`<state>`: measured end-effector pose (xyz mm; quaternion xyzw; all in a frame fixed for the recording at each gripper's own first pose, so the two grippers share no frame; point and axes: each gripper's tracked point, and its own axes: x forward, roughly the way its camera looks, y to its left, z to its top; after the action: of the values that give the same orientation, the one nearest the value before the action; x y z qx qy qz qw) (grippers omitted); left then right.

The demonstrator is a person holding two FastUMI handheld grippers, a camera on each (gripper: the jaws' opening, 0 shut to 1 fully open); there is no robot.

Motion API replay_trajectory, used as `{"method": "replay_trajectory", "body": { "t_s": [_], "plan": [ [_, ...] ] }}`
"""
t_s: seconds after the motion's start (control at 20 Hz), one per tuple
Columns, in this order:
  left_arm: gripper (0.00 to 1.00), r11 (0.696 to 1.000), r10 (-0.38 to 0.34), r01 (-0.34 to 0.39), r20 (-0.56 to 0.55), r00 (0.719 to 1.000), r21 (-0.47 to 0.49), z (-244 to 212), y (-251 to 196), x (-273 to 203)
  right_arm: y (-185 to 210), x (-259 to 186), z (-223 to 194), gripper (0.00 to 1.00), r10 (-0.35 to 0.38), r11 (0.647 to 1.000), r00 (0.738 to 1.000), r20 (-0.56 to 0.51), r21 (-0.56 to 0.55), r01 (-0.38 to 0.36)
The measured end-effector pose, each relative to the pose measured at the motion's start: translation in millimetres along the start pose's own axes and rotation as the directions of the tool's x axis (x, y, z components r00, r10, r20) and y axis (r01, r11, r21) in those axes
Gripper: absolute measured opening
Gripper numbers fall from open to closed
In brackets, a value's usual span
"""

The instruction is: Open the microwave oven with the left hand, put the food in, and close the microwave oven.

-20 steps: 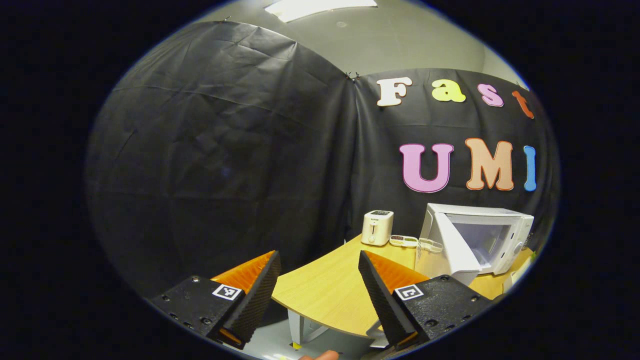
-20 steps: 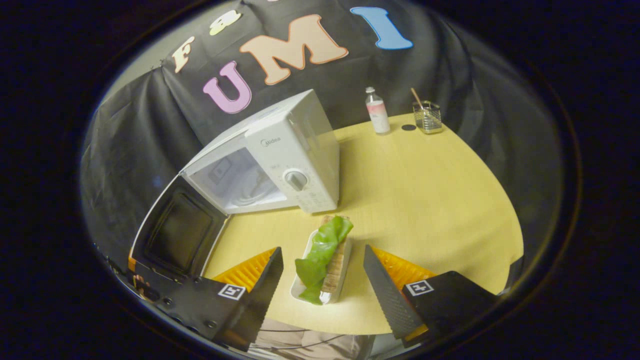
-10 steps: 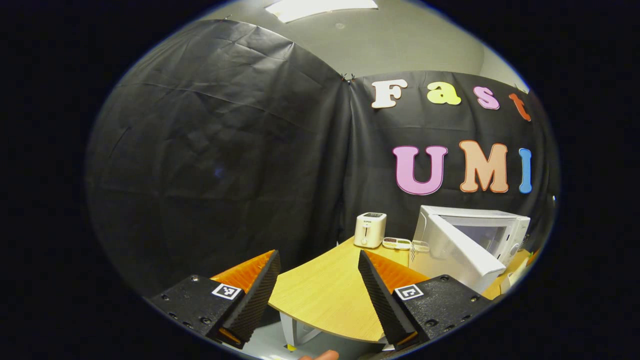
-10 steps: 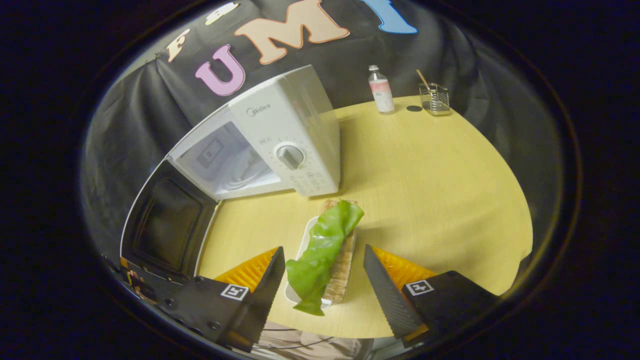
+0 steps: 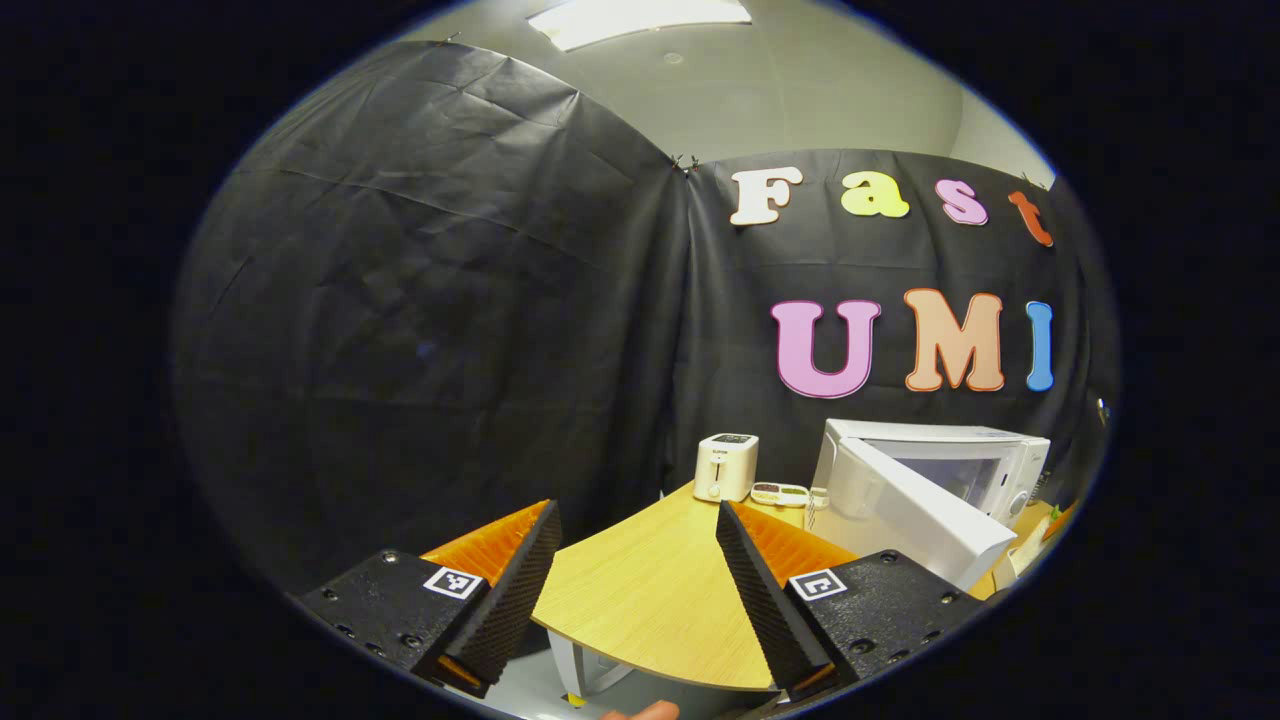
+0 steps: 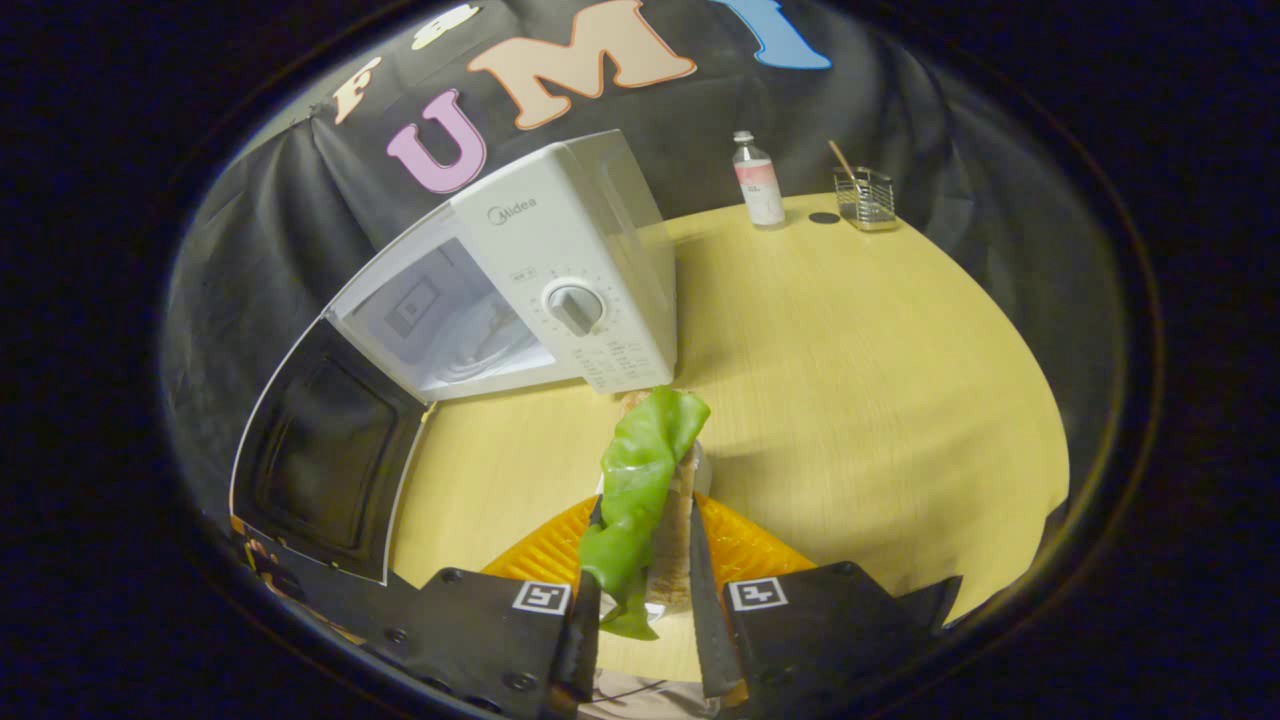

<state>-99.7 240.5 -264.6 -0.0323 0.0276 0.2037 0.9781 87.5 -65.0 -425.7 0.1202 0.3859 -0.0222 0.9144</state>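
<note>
Off the counter's [image 5: 650,600] left end, the left hand-held gripper [image 5: 635,590] hangs with its fingers wide apart and nothing between them. The microwave door [image 6: 320,450] stands swung fully open at the left, and the cavity [image 6: 450,325] beside it looks bare. Right of that, the right hand-held gripper [image 6: 640,610] is clamped on the food [image 6: 640,480], a lettuce-topped sandwich in a small white tray, just in front of the microwave [image 6: 560,270]. To do this well, lift level, keep the squeeze gentle so the lettuce stays put, then swing leftward into the cavity, clearing the control panel.
</note>
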Motion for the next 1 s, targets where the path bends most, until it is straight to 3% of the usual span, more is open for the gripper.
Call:
{"method": "replay_trajectory", "body": {
  "t_s": [0.2,0.25,0.3,0.45,0.5,0.65,0.8,1.0],
  "plan": [
    [0.95,0.999,-0.011,0.011,0.007,1.0,0.03,2,-3,-2,9,-22,19,0.22,0.008,1.0,0.994,0.105,0.013,-0.01],
    [0.95,0.999,-0.009,0.008,0.013,1.0,0.038,4,-2,-2,11,-27,23,0.22,0.008,1.0,0.991,0.135,0.003,-0.009],
    [0.92,0.999,-0.009,0.008,0.018,1.0,0.042,6,-1,-3,15,-34,29,0.3,0.016,1.0,0.985,0.17,0.0,-0.016],
    [0.96,0.999,-0.011,0.01,0.027,1.0,0.05,9,-2,-6,34,-49,44,0.3,0.064,0.997,0.955,0.291,0.018,-0.072],
    [0.92,0.999,-0.013,0.011,0.029,1.0,0.052,10,-1,-6,40,-53,46,0.29,0.075,0.996,0.941,0.331,0.028,-0.089],
    [0.96,0.999,-0.011,0.009,0.032,0.999,0.054,10,0,-7,63,-54,49,0.29,0.107,0.989,0.89,0.444,0.041,-0.139],
    [0.95,0.998,0.013,-0.014,0.019,1.0,0.057,9,6,-6,101,-55,54,0.29,0.153,0.968,0.816,0.558,0.083,-0.238],
    [0.96,0.997,0.032,-0.035,0.045,0.998,0.07,16,9,-10,136,-38,62,0.29,0.12,0.955,0.734,0.668,0.125,-0.27]
  ]
}}
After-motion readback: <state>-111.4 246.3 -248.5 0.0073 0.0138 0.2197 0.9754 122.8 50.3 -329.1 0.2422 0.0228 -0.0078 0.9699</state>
